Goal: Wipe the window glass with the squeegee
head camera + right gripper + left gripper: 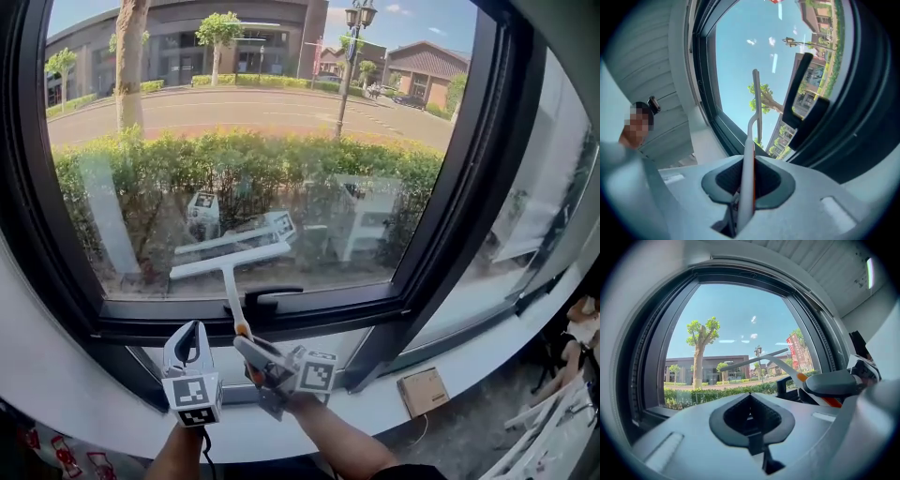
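Observation:
A white squeegee (pixel 228 262) with an orange band on its handle lies with its blade against the lower part of the window glass (pixel 253 122), tilted up to the right. My right gripper (pixel 247 347) is shut on the squeegee's handle, just below the black window frame. The right gripper view shows the handle (pixel 749 159) running up from the jaws of the right gripper (pixel 744 183) to the blade. My left gripper (pixel 192 332) hovers left of the right one, shut with nothing in it. In its own view the left gripper (pixel 750 401) has the squeegee (pixel 757 356) off to its right.
A black window handle (pixel 271 298) sits on the bottom frame right beside the squeegee handle. The white sill (pixel 84 394) runs below. A second pane (pixel 525 234) angles off at the right. On the floor at lower right lies a cardboard box (pixel 423 391).

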{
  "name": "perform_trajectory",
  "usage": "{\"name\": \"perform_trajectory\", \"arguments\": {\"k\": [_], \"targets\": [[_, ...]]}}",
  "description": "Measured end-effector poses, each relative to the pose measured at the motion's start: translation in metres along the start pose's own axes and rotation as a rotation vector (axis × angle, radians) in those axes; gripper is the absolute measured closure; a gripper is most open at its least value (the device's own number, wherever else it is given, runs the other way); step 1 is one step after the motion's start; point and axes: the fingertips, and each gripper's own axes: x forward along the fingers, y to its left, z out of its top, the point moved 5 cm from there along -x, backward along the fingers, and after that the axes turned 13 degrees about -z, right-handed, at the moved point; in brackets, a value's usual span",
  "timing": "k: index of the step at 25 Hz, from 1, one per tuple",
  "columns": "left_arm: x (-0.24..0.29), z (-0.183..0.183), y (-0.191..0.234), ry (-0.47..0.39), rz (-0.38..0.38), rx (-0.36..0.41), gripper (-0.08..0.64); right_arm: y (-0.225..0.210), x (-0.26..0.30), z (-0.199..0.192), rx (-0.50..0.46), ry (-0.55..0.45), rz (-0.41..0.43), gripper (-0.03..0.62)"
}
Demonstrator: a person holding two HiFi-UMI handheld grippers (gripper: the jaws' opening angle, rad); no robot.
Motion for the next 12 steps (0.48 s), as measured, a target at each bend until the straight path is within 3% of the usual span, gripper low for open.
{"name": "perform_trajectory", "arguments": {"k": [6,12], "targets": [[0.002,-0.023,-0.013,0.065,-0.048,0.019,0.541,-0.024,-0.021,-0.025,0.068,0.017,-0.085,0.545],[-0.001,-0.024,-0.024,0.08,-0.09,0.033,0.541,-0.023,-0.027,-0.034,0.102,0.013,-0.074,0.545]]}}
